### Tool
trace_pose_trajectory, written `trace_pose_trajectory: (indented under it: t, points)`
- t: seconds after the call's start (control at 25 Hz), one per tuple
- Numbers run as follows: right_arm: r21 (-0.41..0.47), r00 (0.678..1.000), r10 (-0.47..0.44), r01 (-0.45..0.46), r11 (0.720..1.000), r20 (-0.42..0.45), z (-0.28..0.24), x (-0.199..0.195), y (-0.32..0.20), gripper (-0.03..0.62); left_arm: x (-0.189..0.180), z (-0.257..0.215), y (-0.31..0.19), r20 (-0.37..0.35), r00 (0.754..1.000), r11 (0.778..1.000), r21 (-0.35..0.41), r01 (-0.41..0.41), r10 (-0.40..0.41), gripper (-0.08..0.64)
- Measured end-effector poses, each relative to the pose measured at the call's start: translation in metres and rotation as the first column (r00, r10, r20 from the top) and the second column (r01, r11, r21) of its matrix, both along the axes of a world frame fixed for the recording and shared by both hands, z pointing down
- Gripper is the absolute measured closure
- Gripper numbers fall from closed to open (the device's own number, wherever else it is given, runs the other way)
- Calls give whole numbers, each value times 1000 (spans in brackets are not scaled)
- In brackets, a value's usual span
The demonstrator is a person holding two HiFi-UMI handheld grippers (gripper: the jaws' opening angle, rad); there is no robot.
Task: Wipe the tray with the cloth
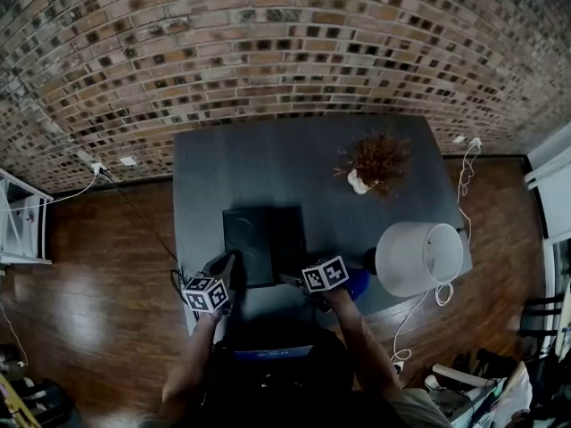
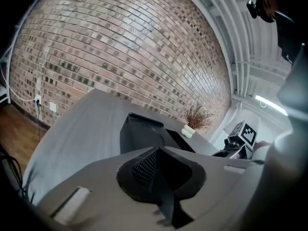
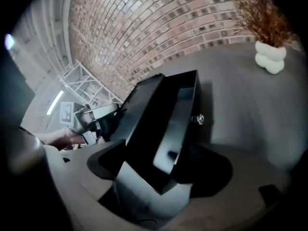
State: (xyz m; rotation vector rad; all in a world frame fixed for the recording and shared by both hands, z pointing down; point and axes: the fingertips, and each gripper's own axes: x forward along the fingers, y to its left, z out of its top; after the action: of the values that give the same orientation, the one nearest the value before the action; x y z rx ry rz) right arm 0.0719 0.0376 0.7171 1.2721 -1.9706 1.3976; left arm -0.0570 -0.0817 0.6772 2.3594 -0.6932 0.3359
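Left tool point(image 2: 158, 158) is closed with nothing in it, sitting low at the near left of the tray point(image 1: 254, 239). Right tool point(image 3: 156, 172) is spread as wide as it goes, and the tray's near right corner sits in the gap. I don't read that as a grip, since the pads don't look pressed on it. The tray lies flat and bare on the dark counter point(image 1: 268, 163), straight ahead between my two tools.

No cloth in either tool right now. A blue shape point(image 1: 359, 283) just beside my right tool may be the cloth, though I can't be sure.

So the step, as I judge it, is to get the cloth in hand before any wiping. I want a firm pinch on a bunched fold, not one thin edge, so it won't slip out mid-stroke. I think the closed left tool should press on the tray's rim to stop it sliding. The lampshade point(image 1: 417, 257) lies close on my right, so I need to keep my reach short there.
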Motion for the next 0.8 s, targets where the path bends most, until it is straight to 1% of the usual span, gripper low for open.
trace_pose_trajectory:
  t: [0.08,0.12,0.24,0.28,0.36,0.44,0.48,0.56,0.6,0.64,0.72,0.8]
  points:
    - [22,996,-75,74,997,53,-6,-25,-7,192,0,0,0,-2,1000,1000,-2,-7,7,551]
    - [31,992,-116,114,993,57,-6,-38,-10,192,1,0,0,-2,1000,1000,-4,-12,12,551]
    - [59,976,-213,211,976,33,-4,-72,-23,192,2,0,1,3,1000,1000,-2,-15,15,551]
    - [59,973,-230,228,972,12,-3,-78,-26,166,2,0,1,3,1000,1000,-1,-15,15,550]
    - [50,966,-259,260,964,-12,-4,-80,-25,168,2,-2,3,-4,1000,1000,-7,-26,26,552]
    - [54,953,-303,304,951,-28,-13,-72,-22,211,-2,-8,10,-36,999,999,-31,-37,36,551]
    - [64,945,-320,325,944,-71,-19,-62,-26,221,-9,-12,14,-60,998,998,-52,-25,22,552]
    - [113,920,-336,363,925,-205,-37,-35,-50,221,-34,-15,25,-120,992,991,-130,19,-35,552]
    - [145,901,-342,388,910,-266,-47,-24,-69,221,-47,-14,36,-152,987,982,-186,18,-47,551]
    - [171,880,-356,422,890,-315,-56,-17,-88,221,-58,-12,50,-179,983,970,-241,-11,-33,551]
    - [194,827,-411,508,839,-384,-67,-15,-128,219,-73,-4,84,-198,979,943,-312,-116,55,549]
    - [178,759,-488,601,779,-431,-65,-23,-162,212,-77,7,108,-195,970,915,-345,-209,147,549]
